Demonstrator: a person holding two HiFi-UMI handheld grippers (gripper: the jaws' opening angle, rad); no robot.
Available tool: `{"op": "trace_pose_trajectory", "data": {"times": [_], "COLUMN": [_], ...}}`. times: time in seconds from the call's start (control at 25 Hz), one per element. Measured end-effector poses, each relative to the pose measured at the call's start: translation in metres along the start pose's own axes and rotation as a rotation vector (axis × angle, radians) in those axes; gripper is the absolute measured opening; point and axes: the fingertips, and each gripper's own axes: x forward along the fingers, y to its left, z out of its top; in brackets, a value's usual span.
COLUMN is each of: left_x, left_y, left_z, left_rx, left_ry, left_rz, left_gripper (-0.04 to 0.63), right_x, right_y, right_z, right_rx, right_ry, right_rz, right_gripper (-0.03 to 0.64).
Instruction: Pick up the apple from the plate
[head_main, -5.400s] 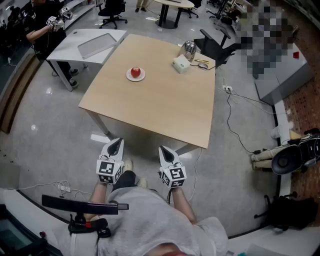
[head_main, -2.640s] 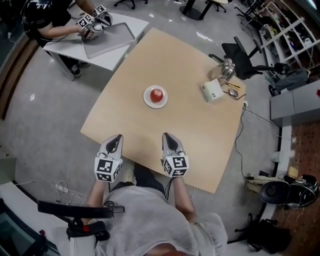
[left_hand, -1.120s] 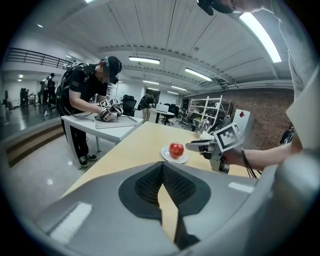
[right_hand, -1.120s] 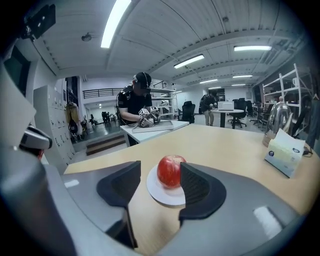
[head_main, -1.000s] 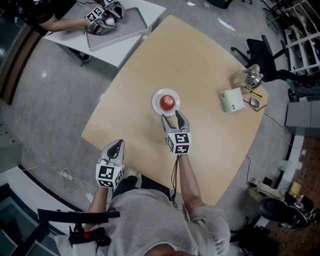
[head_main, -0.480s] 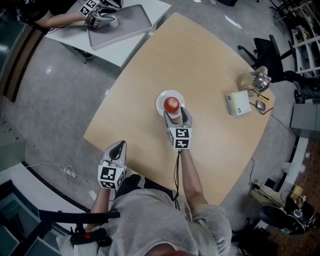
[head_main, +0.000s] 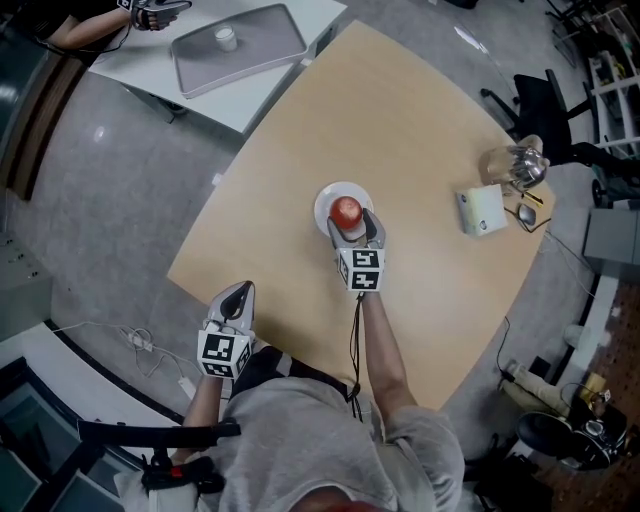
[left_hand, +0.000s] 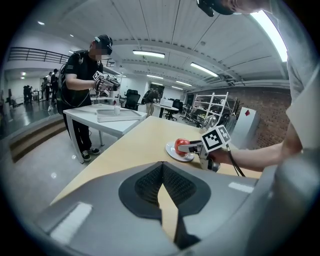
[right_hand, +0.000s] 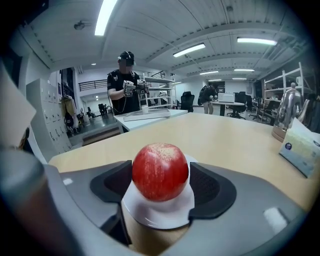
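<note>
The apple (head_main: 347, 210) sits upright on a white plate (head_main: 326, 198) near the middle of the light wooden worktop (head_main: 420, 120). The right hand-held gripper (head_main: 352, 222) lies low over the near side of the plate. Its jaws are spread and have just been opening, one on each side of the apple (right_hand: 160, 171), with no grip on it; whether a pad brushes the fruit is hard to tell. Nothing stands between that gripper and the apple, but in the head view it hides the near rim of the plate.

The left hand-held gripper (head_main: 237, 296) hangs at the worktop's near edge, well apart from the plate, with its jaws pressed together and nothing in them.

At the far right of the worktop stand a shiny kettle (head_main: 520, 168) and a pale box (head_main: 483, 210); a small dark thing beside them is too small to tell. On a separate white table lies a grey tray (head_main: 255, 55) with a small cup (head_main: 226, 38).
</note>
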Motion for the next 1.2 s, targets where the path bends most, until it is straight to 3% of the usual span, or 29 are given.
{"op": "trace_pose_trajectory", "data": {"times": [1.2], "left_x": [-0.002], "left_y": [-0.003], "left_z": [0.006], "left_rx": [0.02], "left_ry": [-0.024], "left_rz": [-0.013], "left_gripper": [0.02], "right_x": [-0.013], "right_y": [0.006], "right_z": [0.015], "right_rx": [-0.011], "right_ry": [-0.042], "right_rz": [0.019], "right_gripper": [0.362]}}
